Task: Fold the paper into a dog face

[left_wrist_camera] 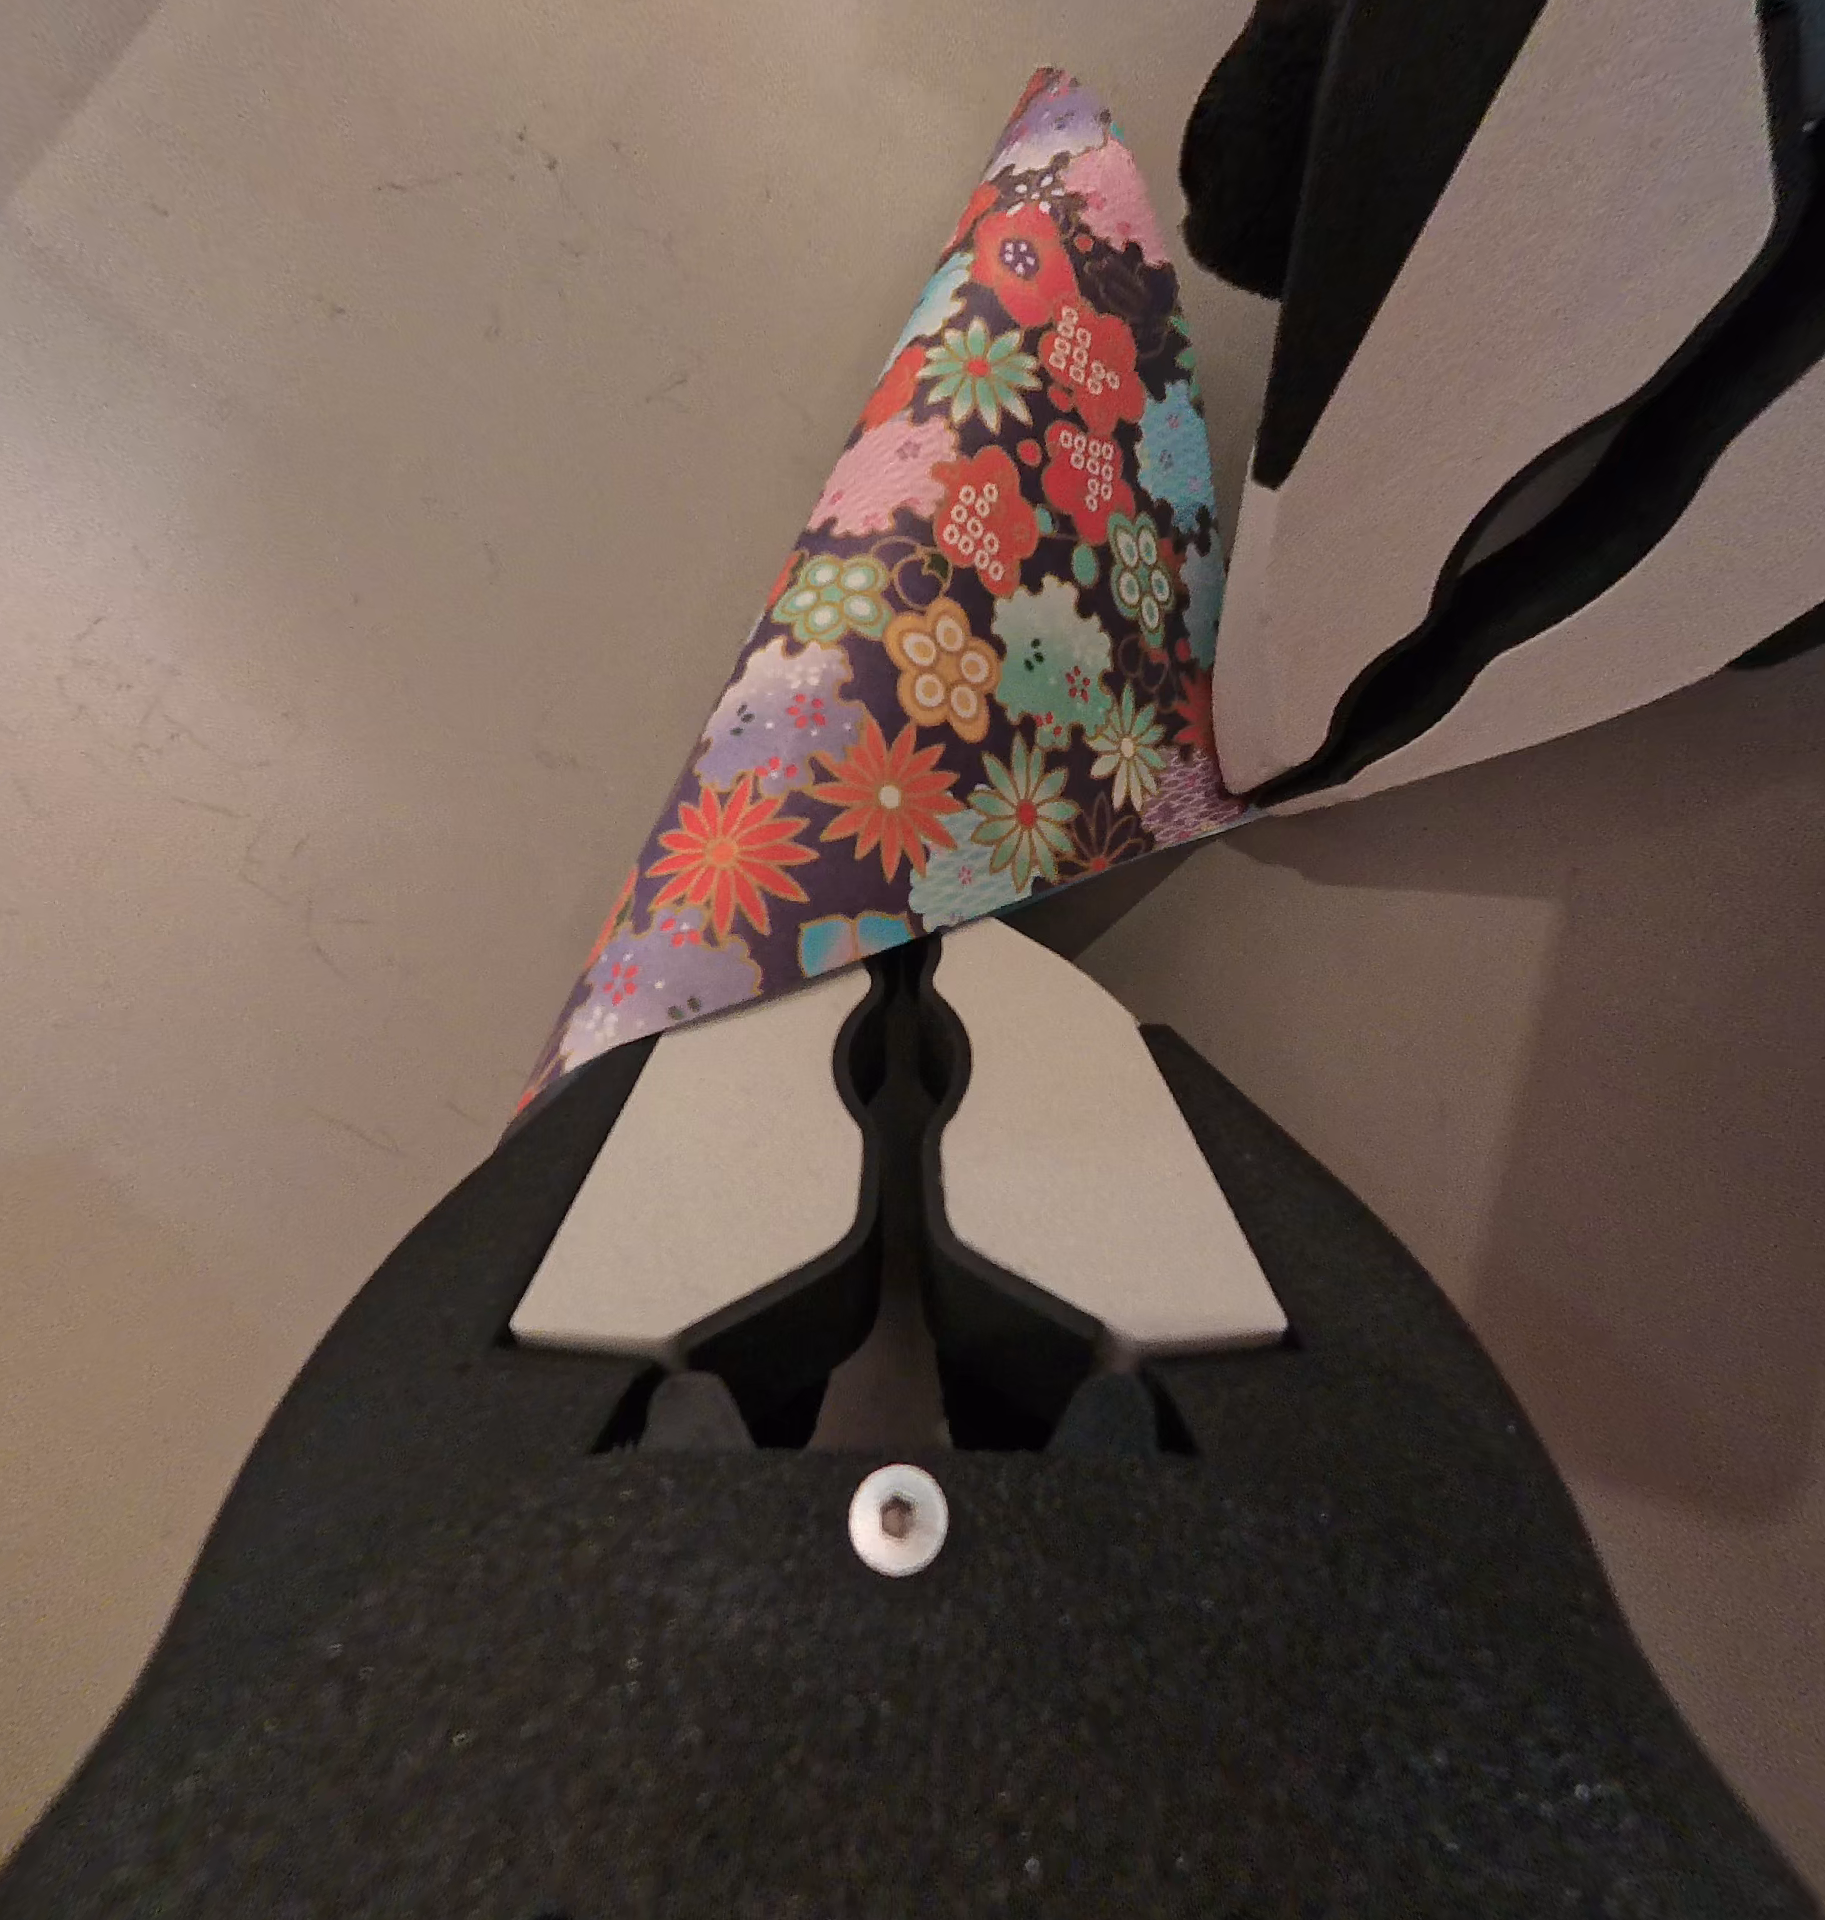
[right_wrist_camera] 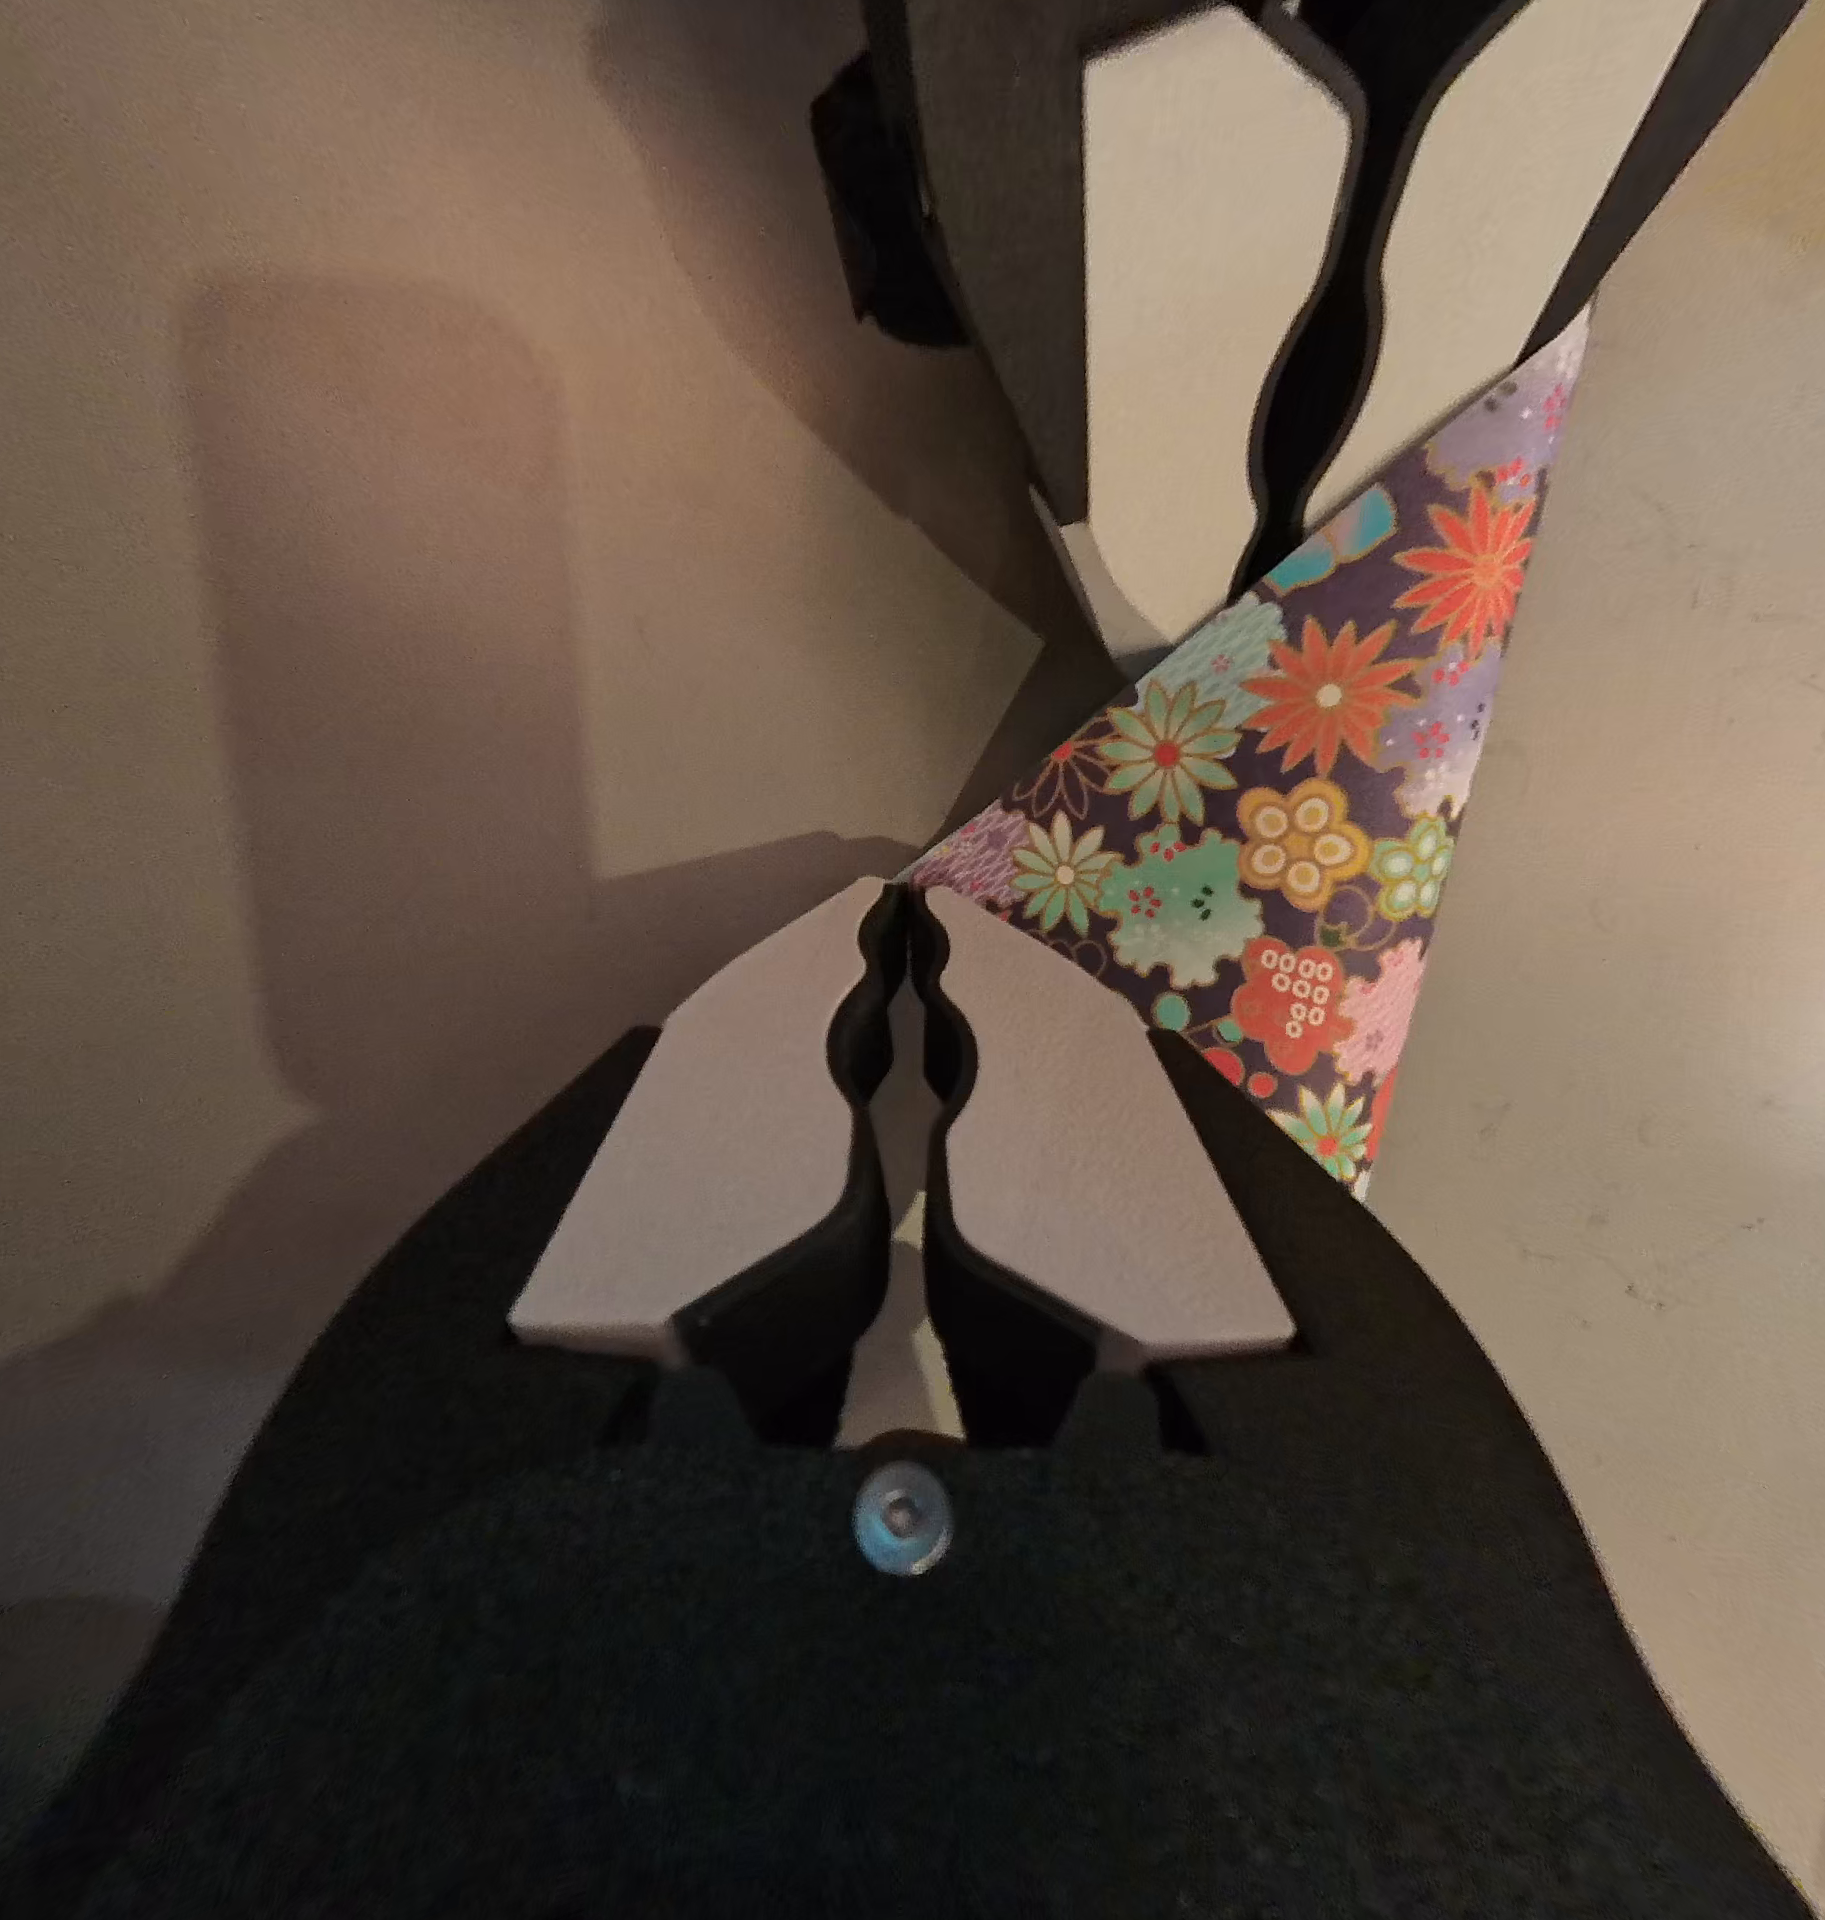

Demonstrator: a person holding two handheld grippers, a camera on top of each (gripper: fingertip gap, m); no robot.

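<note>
The paper is a flower-patterned sheet with red, teal and lilac blooms on dark purple, curled up off the beige table. My left gripper is shut on its lower edge, near the middle of that edge. My right gripper comes in from the upper right, shut on the paper's right corner. In the right wrist view the paper fans out to the right from my right gripper, which pinches its pointed corner. The left gripper clamps the paper's upper edge there.
The beige table lies under everything, scuffed, with gripper shadows on it. A black-gloved hand holds the right gripper at the top right of the left wrist view.
</note>
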